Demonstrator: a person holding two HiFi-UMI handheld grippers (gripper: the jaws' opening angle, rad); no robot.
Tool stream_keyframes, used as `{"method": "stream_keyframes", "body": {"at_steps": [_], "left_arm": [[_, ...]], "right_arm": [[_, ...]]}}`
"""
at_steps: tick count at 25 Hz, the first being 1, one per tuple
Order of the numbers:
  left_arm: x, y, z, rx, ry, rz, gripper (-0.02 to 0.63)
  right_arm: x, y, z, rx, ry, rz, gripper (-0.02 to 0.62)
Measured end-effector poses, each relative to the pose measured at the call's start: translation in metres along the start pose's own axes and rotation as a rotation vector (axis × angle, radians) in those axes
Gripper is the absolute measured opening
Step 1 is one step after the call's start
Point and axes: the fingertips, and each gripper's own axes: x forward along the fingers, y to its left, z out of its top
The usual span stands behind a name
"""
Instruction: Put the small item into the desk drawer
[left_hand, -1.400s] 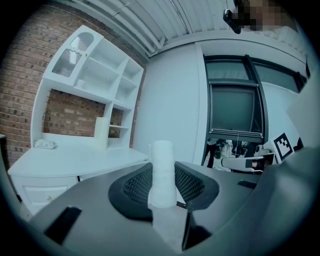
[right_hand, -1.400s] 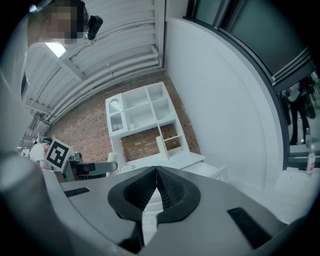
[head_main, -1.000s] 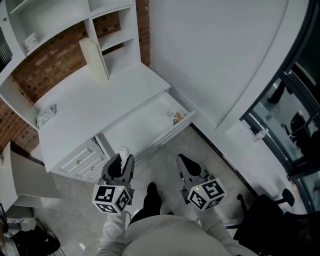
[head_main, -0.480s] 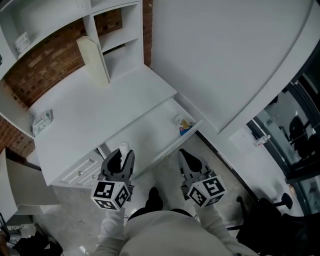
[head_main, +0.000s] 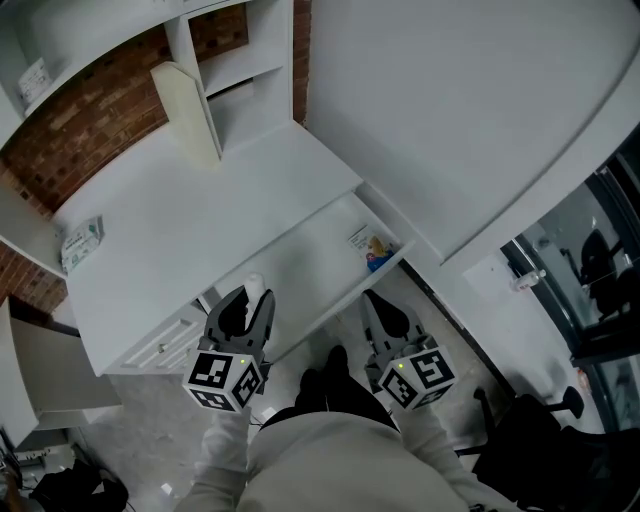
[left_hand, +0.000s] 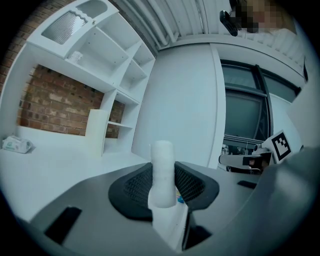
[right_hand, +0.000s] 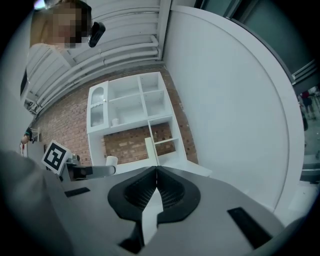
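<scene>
My left gripper (head_main: 248, 303) is shut on a small white cylinder (head_main: 253, 287) that stands up out of its jaws. In the left gripper view the cylinder (left_hand: 162, 165) sits upright between the dark pads. The white desk drawer (head_main: 300, 262) stands pulled open just ahead of both grippers, and the left gripper hovers at its near left front edge. My right gripper (head_main: 380, 312) is shut with nothing in it, near the drawer's front right; in the right gripper view its jaws (right_hand: 156, 172) meet flat.
Small colourful items (head_main: 372, 248) lie in the drawer's right end. On the white desk top (head_main: 200, 220) stand a cream upright board (head_main: 186, 110) and a pack of wipes (head_main: 80, 240). A small drawer unit (head_main: 160, 340) sits below left. A curved white wall (head_main: 480, 120) rises at right.
The desk and open drawer have come closer in the head view, and both grippers now sit nearer the drawer's front edge. The left still holds the white cylinder; the right stays shut.
</scene>
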Motion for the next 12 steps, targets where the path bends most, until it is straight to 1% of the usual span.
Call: {"method": "stream_keyframes", "body": {"at_steps": [8, 12], "left_arm": [[0.026, 0.011, 0.009, 0.015, -0.012, 0.012, 0.143], [0.040, 0.016, 0.011, 0.019, -0.018, 0.019, 0.143]], "right_arm": [[0.025, -0.023, 0.016, 0.002, -0.034, 0.002, 0.028], [0.034, -0.033, 0.019, -0.004, -0.036, 0.000, 0.028]]}}
